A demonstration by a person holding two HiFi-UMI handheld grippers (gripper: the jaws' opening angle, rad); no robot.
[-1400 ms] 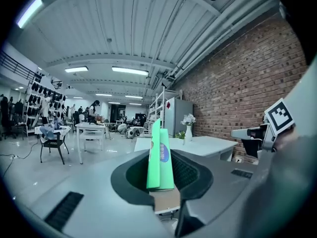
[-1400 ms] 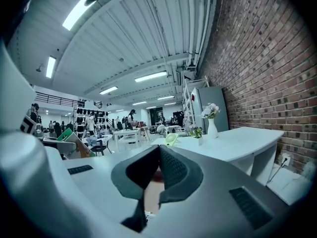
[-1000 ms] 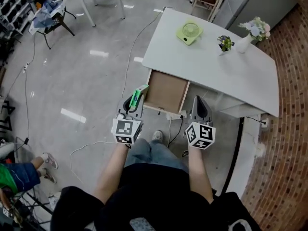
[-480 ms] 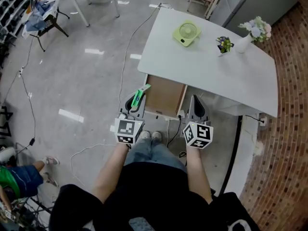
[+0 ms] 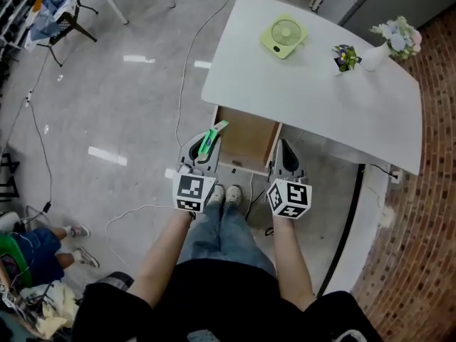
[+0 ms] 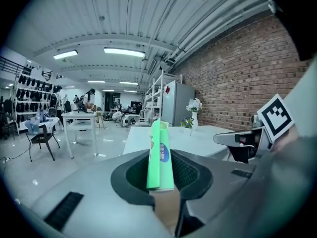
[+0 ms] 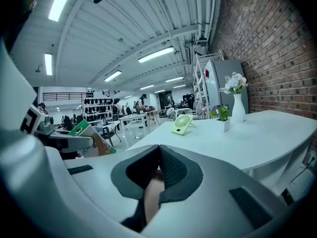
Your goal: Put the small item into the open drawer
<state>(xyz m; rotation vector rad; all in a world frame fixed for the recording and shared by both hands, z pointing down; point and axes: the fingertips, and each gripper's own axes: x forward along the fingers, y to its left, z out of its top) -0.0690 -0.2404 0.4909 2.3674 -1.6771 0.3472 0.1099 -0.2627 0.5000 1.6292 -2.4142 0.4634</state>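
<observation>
Left gripper [image 6: 161, 168]: its jaws were closed part-way onto a green packet [image 6: 159, 145], the pads pressing the packet's two flat faces.
Packet, hold: it was clamped by its near end, with the rest sticking out past the jaw tips.
Packet, direction: its long axis ran along the jaws and pointed away from the person, toward the open drawer [image 5: 246, 135]. It stood on its thin edge, with its flat faces to left and right.
Packet, place: seen from above, its far end reached the drawer's left wall. How high it sat over that wall could not be told.
Right gripper [image 7: 158, 157]: its jaws were together and held nothing. It hung just beside the drawer's right front corner.
Drawer: it was pulled out from under the white table [image 5: 313, 95] toward the person, with its brown bottom in full view.
Room to move: grey floor [image 5: 107, 105] lay open to the left of the drawer, crossed by a thin cable [image 5: 187, 77]. A brick wall [image 5: 427, 212] closed the right side beyond the table.
Table top: a green fan [image 5: 283, 34], a small potted plant [image 5: 345, 55] and a white vase of flowers [image 5: 388, 45] stood on its far part, well apart from the drawer.
Writing: the packet carried a blue oval label with pale characters, too blurred to read. Each gripper's marker cube [image 5: 192, 191] bore black-and-white square patterns.
</observation>
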